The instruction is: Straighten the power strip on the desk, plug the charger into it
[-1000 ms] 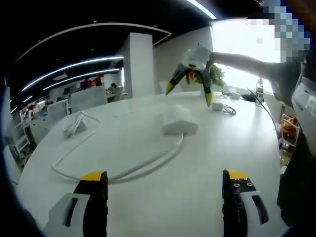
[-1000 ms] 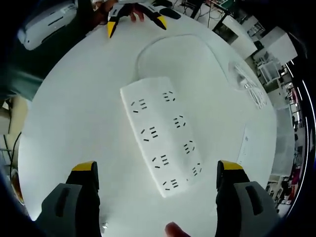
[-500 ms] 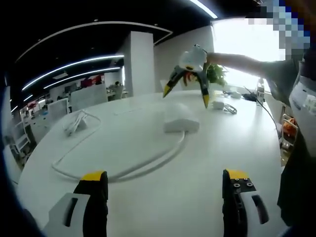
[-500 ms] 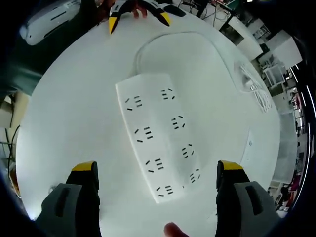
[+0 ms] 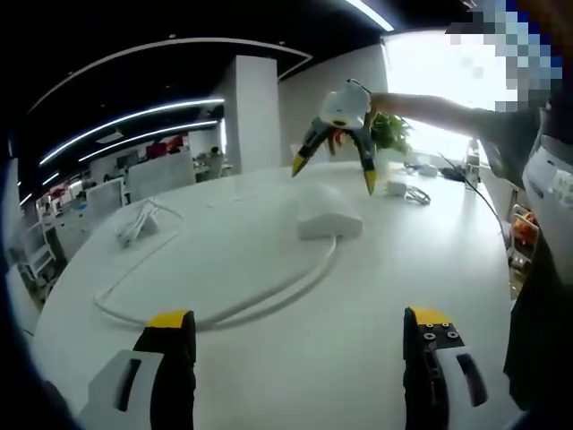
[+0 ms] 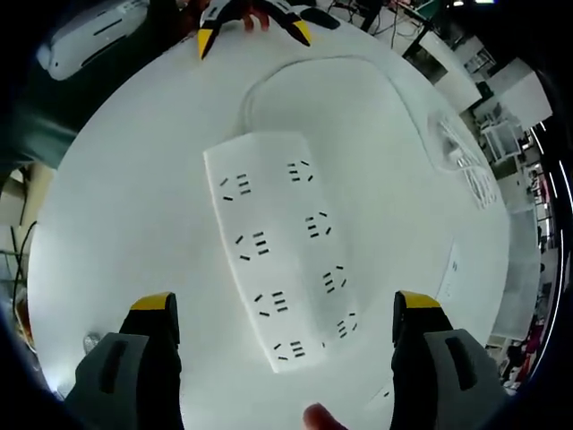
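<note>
The white power strip [image 6: 277,246] lies flat on the round white desk [image 6: 134,179], slanted between my right gripper's [image 6: 285,305] open jaws, which hover above it without touching. In the left gripper view the strip [image 5: 329,215] sits mid-desk with the right gripper [image 5: 332,178] hanging open just over it. Its white cable [image 5: 224,300] curves in a wide loop toward the left. A small white charger [image 5: 394,188] with a coiled lead rests beyond the strip. My left gripper [image 5: 299,321] is open and low over the desk's near side, holding nothing; its yellow-tipped jaws also appear as the left gripper [image 6: 252,39].
A loose bundle of white cable [image 5: 134,224] lies at the desk's left, seen as the bundle [image 6: 461,161] too. A flat white card [image 6: 448,269] lies near the strip. A person's arm and body [image 5: 537,179] stand at the right edge of the desk.
The right gripper has lifted slightly and drifted left over the strip, still open. The strip and cable have stayed put. The left gripper has not moved.
</note>
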